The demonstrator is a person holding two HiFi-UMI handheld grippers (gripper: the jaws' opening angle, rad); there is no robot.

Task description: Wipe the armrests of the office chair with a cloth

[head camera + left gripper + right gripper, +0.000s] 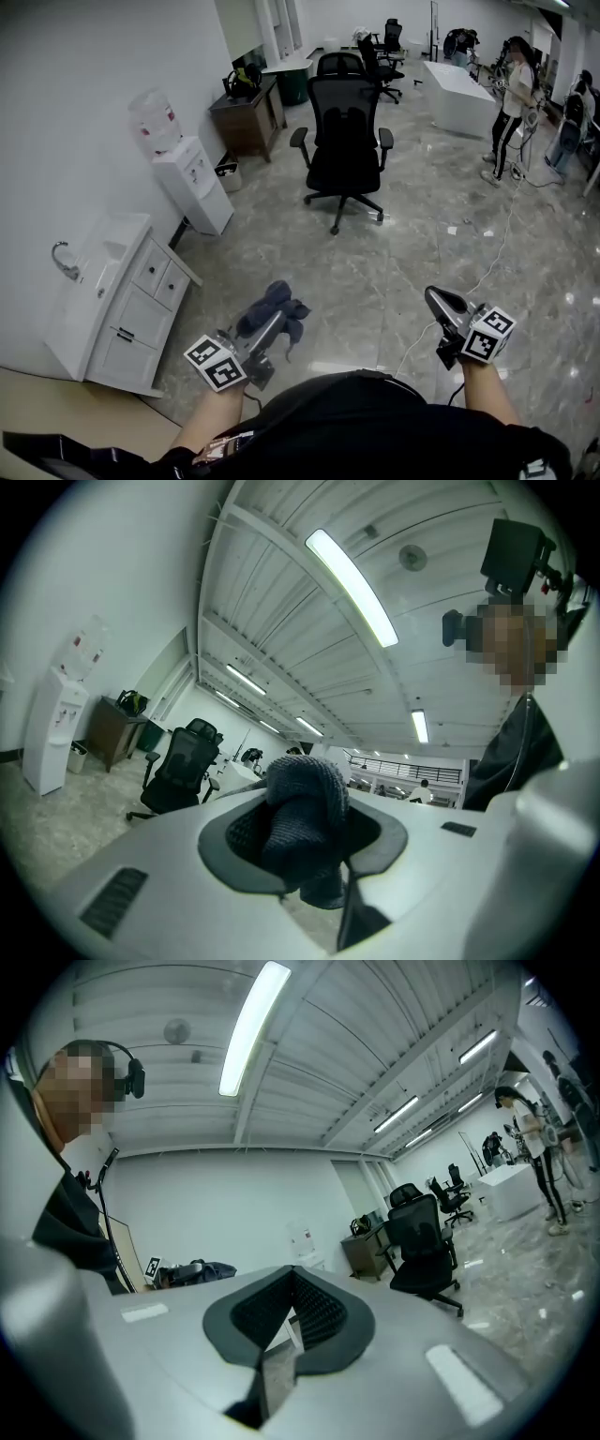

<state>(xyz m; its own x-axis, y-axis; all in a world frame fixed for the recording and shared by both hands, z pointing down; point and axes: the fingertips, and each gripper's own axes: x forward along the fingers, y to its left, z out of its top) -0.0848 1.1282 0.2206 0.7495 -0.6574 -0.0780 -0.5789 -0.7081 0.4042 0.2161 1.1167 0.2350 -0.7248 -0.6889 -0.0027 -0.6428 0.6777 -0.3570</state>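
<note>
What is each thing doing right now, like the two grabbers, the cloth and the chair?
left gripper: shut on the cloth.
right gripper: shut, empty.
cloth: bunched up between the left gripper's jaws.
office chair: upright, nobody in it, well apart from both grippers.
cabinet drawers: shut.

The glossy grey marbled floor carries a black office chair near its middle, standing on castors. Along the floor's left edge, against the wall, stand a white sink cabinet, a water dispenser and a brown wooden desk. A thin white cable trails across the right side.
</note>
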